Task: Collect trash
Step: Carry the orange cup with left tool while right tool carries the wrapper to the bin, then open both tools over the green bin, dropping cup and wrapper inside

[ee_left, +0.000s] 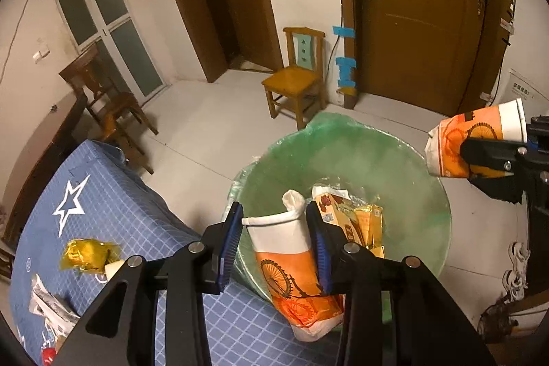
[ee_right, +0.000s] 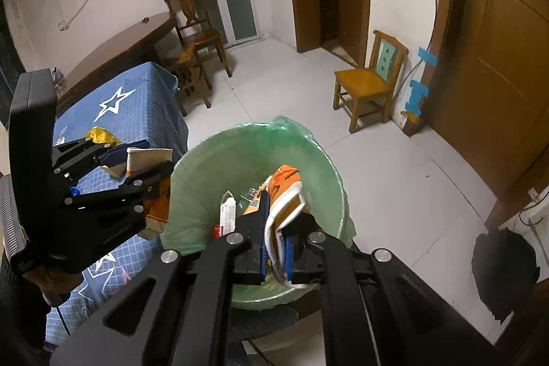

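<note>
A bin lined with a green bag (ee_left: 394,160) stands on the floor beside the blue-clothed table (ee_left: 113,215); it also shows in the right wrist view (ee_right: 212,167). My left gripper (ee_left: 274,239) is shut on a crushed orange-and-white paper cup (ee_left: 291,259) at the bin's near rim. My right gripper (ee_right: 276,246) is shut on a second flattened orange paper cup (ee_right: 284,194) over the bin; this cup shows in the left wrist view (ee_left: 473,139). Cartons and wrappers (ee_left: 353,218) lie in the bin. A yellow foil wrapper (ee_left: 85,254) lies on the table.
Crumpled paper scraps (ee_left: 51,304) lie at the table's near left. A small wooden chair (ee_left: 295,78) stands by the wall beyond the bin. A dark chair (ee_left: 106,98) and a dark wooden table (ee_right: 116,54) stand behind the blue table. A black bag (ee_right: 501,266) sits on the floor at right.
</note>
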`<state>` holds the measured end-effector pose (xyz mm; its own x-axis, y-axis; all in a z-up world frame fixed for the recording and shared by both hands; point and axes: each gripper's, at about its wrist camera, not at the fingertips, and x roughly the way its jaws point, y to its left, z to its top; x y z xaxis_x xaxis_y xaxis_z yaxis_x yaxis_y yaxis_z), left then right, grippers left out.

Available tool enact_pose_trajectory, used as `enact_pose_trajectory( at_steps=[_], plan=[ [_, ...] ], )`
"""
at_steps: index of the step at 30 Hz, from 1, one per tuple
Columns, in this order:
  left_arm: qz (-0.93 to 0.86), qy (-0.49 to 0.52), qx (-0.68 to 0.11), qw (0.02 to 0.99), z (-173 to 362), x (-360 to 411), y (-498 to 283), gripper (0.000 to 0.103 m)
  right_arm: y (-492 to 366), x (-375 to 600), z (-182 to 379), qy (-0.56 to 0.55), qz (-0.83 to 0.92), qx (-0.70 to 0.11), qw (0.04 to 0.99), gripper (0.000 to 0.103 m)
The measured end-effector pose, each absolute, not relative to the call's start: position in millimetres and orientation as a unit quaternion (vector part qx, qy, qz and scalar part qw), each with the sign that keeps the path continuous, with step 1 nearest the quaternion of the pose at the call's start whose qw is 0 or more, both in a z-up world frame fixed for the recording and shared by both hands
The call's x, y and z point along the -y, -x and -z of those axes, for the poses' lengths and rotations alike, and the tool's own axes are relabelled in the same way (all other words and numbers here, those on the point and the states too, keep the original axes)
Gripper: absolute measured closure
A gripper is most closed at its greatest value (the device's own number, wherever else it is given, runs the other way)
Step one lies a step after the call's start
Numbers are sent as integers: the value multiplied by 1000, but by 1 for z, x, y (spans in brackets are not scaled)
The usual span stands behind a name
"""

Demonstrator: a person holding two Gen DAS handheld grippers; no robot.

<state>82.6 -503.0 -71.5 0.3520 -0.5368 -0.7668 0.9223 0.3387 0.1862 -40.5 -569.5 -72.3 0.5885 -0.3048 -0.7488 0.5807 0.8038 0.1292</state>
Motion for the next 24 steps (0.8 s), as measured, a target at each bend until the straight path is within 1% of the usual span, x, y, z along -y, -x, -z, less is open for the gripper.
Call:
enact_pose_trajectory(
  at_steps=[5, 24],
  plan=[
    [493, -314, -317, 747, 75, 502, -82, 63, 41, 571, 74, -188, 252, -381, 869, 97],
    [490, -320, -321, 745, 78, 499, -87, 63, 35, 572, 70, -180, 243, -384, 872, 97]
  ],
)
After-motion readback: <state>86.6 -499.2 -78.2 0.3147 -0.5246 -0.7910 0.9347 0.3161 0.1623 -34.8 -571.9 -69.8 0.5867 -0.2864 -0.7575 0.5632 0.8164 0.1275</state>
